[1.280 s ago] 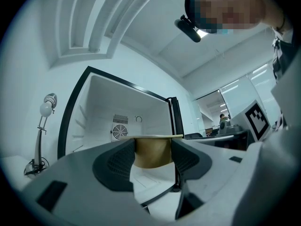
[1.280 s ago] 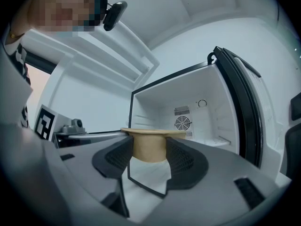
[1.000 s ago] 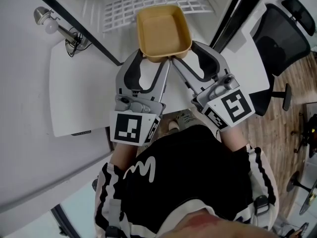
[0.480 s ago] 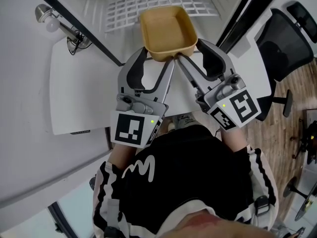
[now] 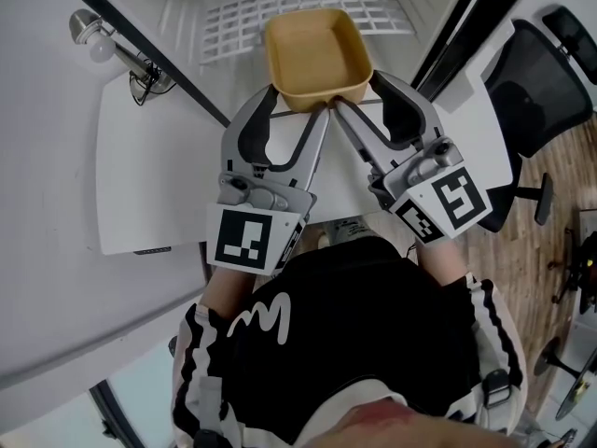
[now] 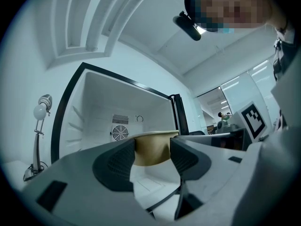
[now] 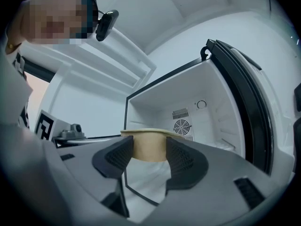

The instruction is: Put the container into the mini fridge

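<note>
An office: a black swivel chair [image 5: 536, 68] on wood flooring [image 5: 560, 217], a white desk [image 5: 140, 180] with a lamp [image 5: 91, 37].

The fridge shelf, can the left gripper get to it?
Probably yes: the fridge stands open, its wire shelf looks bare, and only the container, gripped by the left gripper and right gripper, lies between.

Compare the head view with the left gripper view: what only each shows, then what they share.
Head view only: the office chair, the wood floor, the wire shelf. Left gripper view only: the round fan grille on the back wall, the ceiling. Shared: the tan container gripped by the left gripper, the lamp, the open mini fridge.
</note>
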Tool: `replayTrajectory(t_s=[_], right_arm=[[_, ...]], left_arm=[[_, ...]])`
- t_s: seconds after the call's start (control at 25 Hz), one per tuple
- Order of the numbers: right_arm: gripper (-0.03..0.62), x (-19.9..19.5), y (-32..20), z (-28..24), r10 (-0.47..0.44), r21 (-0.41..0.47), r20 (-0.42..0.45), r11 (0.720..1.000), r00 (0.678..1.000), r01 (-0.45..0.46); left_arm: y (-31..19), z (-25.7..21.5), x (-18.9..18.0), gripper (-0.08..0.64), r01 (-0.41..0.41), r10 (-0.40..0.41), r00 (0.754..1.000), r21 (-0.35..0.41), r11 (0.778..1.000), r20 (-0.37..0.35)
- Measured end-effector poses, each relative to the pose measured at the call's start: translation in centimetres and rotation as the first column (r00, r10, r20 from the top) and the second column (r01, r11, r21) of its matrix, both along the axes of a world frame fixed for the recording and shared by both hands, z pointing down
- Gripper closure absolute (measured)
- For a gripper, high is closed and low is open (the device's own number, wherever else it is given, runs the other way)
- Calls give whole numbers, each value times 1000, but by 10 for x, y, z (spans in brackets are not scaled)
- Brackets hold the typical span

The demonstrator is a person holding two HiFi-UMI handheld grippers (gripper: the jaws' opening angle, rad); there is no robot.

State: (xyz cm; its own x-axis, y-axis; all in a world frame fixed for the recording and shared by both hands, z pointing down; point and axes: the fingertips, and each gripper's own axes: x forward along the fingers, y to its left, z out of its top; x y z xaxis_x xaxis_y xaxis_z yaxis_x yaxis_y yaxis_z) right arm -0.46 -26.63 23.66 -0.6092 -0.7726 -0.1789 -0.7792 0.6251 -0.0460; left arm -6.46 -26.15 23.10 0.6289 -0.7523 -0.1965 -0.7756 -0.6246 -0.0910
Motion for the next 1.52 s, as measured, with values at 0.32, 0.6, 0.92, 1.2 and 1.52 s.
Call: replayTrajectory(t_s=[0.32,0.6,0.92,1.2,1.52], right_arm=[[367,-2,-8,2,-1,-12,12,1000,1000,1],[367,0,-18,5,-5,-25,14,1000,1000,5],[365,3,-32,12,-12,-47,18,999,1000,13],[367,7,-42,14,-17,-54,18,998,1000,18],[367,8,-52,15,-24,-68,15,997,1000,25]], left_arm=[[-9,-1,-4,339,12,-13,1000,-13,1000,-15],[-18,1,-2,339,18,-18,1000,-23,1000,-22],[-31,3,1,348,30,-31,999,-27,999,-20],[-41,5,4,348,31,-31,999,-36,999,-24],[-50,6,6,348,41,-41,999,-40,998,-16]])
